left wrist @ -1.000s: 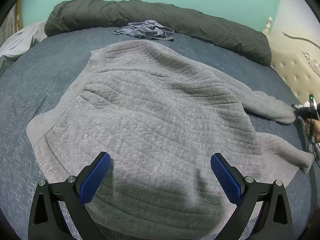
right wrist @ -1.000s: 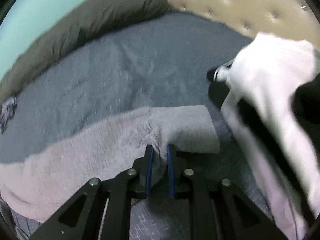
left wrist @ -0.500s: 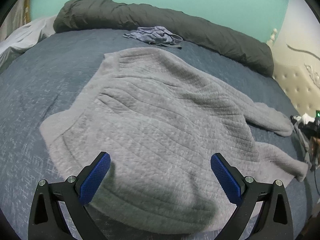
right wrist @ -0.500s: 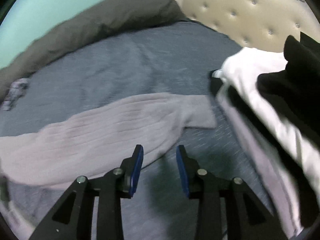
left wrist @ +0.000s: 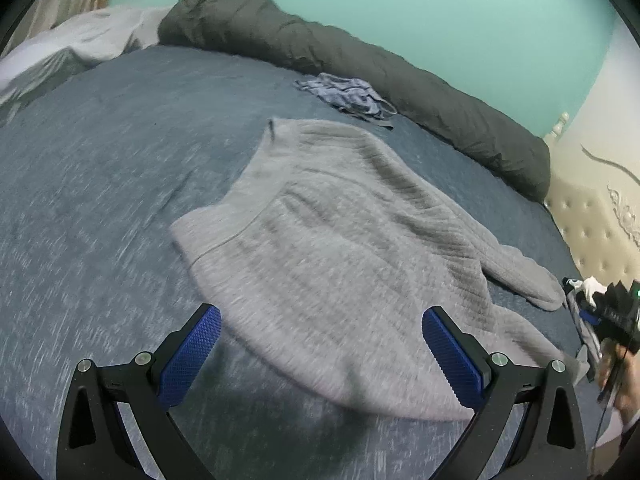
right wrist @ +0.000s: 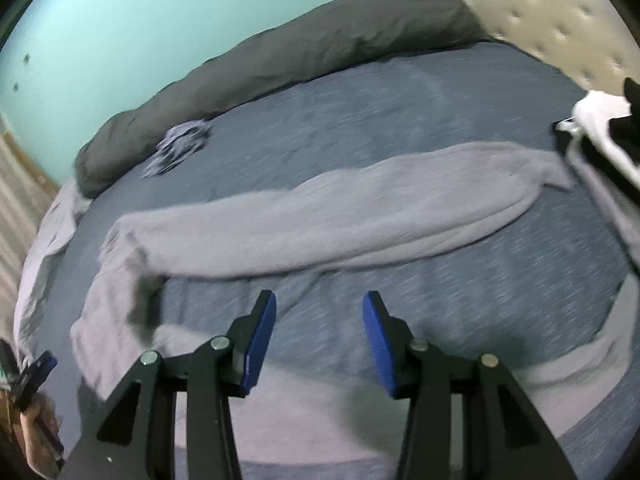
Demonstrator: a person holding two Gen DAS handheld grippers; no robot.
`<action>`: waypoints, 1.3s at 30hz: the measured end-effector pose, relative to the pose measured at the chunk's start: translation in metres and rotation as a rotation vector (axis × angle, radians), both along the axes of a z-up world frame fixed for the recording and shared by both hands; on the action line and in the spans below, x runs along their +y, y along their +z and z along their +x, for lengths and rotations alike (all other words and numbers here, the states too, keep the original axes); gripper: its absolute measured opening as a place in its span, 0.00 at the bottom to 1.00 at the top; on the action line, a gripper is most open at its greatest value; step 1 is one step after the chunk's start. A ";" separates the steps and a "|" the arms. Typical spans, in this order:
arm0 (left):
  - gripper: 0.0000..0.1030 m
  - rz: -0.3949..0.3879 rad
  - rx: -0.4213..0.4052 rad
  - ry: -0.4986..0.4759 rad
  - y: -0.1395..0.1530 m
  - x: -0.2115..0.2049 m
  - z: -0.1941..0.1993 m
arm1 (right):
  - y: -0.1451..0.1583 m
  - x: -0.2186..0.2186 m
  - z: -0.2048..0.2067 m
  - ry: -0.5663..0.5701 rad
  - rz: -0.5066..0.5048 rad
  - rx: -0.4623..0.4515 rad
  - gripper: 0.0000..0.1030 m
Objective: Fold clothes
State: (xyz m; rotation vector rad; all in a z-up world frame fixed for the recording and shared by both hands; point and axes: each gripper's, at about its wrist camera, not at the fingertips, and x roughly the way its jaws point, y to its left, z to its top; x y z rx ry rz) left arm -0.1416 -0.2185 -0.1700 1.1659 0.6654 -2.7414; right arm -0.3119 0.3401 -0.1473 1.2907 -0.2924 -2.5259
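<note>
The grey sweater (left wrist: pixel 340 240) lies spread flat across the middle of the blue bed (left wrist: pixel 100 200), its hem toward the lower part of the left wrist frame and one sleeve (right wrist: pixel 360 216) stretched out in a long band across the middle of the right wrist frame, presumably laid that way so it can be folded back over the body. The left gripper (left wrist: pixel 320 356) hovers just above the near hem with its fingers spread wide and nothing between them, placed, I would guess, to take hold of that edge. The right gripper (right wrist: pixel 320 332) hangs over bare bedding just below the sleeve, fingers moderately apart and likewise empty. A dark rolled duvet (left wrist: pixel 360 68) runs along the far edge (out of the way of the folding area), with a small crumpled blue-grey garment (left wrist: pixel 348 94) resting just in front of it. At the right edge of the right wrist frame sits a heap of white and black clothes (right wrist: pixel 600 132), though motion blur makes it hard to tell what pieces they are.
</note>
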 end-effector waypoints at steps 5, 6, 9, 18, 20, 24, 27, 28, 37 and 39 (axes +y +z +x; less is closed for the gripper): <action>1.00 0.029 -0.016 0.038 -0.008 -0.019 0.021 | -0.015 -0.057 0.036 0.092 -0.033 -0.001 0.47; 1.00 0.025 -0.022 0.043 -0.010 -0.021 0.024 | -0.017 -0.067 0.042 0.104 -0.048 -0.001 0.48; 1.00 0.031 -0.032 0.059 -0.014 -0.028 0.027 | -0.025 -0.093 0.058 0.139 -0.084 -0.002 0.49; 1.00 0.004 -0.075 0.066 -0.027 -0.038 0.011 | -0.051 -0.153 0.087 0.233 -0.122 -0.010 0.49; 1.00 0.007 -0.079 0.058 -0.030 -0.040 0.007 | -0.056 -0.161 0.091 0.250 -0.124 -0.009 0.50; 1.00 0.001 -0.083 0.047 -0.036 -0.043 -0.005 | -0.062 -0.161 0.098 0.251 -0.124 0.021 0.50; 1.00 -0.024 -0.104 0.038 -0.039 -0.044 -0.015 | -0.067 -0.154 0.103 0.235 -0.169 0.028 0.50; 1.00 -0.034 -0.111 0.037 -0.040 -0.045 -0.019 | -0.069 -0.154 0.104 0.236 -0.174 0.025 0.51; 0.80 0.023 -0.143 0.084 -0.053 -0.073 -0.038 | -0.078 -0.156 0.103 0.239 -0.186 0.013 0.51; 0.77 0.031 -0.142 0.084 -0.054 -0.075 -0.042 | -0.080 -0.156 0.103 0.239 -0.188 0.011 0.51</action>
